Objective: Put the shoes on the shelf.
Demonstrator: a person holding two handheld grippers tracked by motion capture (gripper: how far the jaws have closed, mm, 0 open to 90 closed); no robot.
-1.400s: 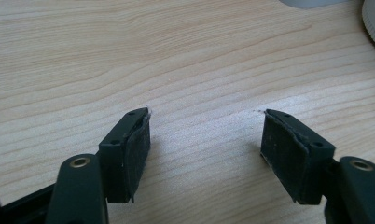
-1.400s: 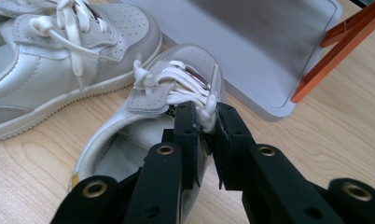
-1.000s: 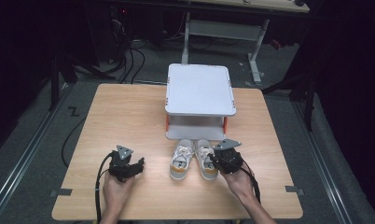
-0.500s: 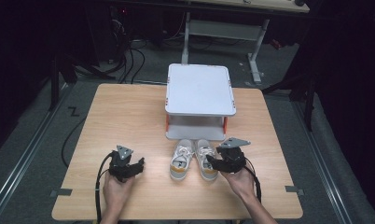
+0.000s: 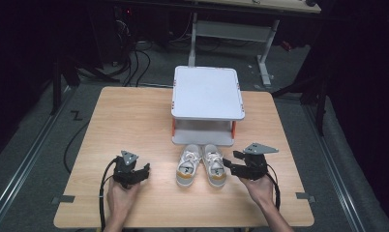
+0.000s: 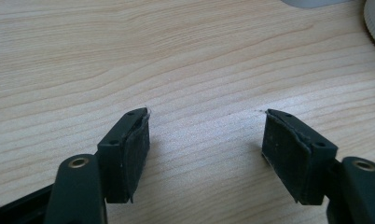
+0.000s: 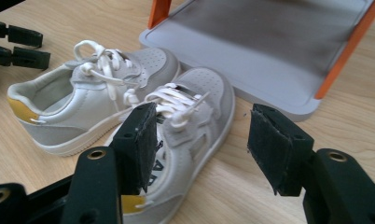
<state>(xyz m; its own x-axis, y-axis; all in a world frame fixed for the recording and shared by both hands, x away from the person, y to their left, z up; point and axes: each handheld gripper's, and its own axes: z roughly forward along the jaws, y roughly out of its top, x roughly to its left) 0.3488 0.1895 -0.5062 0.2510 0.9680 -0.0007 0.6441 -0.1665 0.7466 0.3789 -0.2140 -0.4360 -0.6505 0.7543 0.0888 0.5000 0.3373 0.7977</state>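
Observation:
A pair of white and grey sneakers with yellow heel tabs stands side by side near the table's front, toes toward the rack: the left shoe [image 5: 188,166] [image 7: 83,102] and the right shoe [image 5: 215,164] [image 7: 195,112]. My right gripper [image 5: 232,163] [image 7: 199,140] sits just right of the right shoe. Its jaws have just been opening and stand wide, with nothing pressed between the pads. My left gripper [image 5: 145,172] [image 6: 206,144] rests open over bare wood, left of the shoes. It also appears in the right gripper view as the left gripper [image 7: 17,44].
A small grey two-level rack [image 5: 208,92] with orange posts [image 7: 349,51] stands behind the shoes; its lower tray [image 7: 251,60] lies right beyond their toes. The wooden table [image 5: 134,116] has open room on its left side. Cables trail from both grippers toward the front edge.
My right gripper has let go at the right shoe, opened its jaws and drawn back a little to the right. The shoes and the left gripper stayed where they were.

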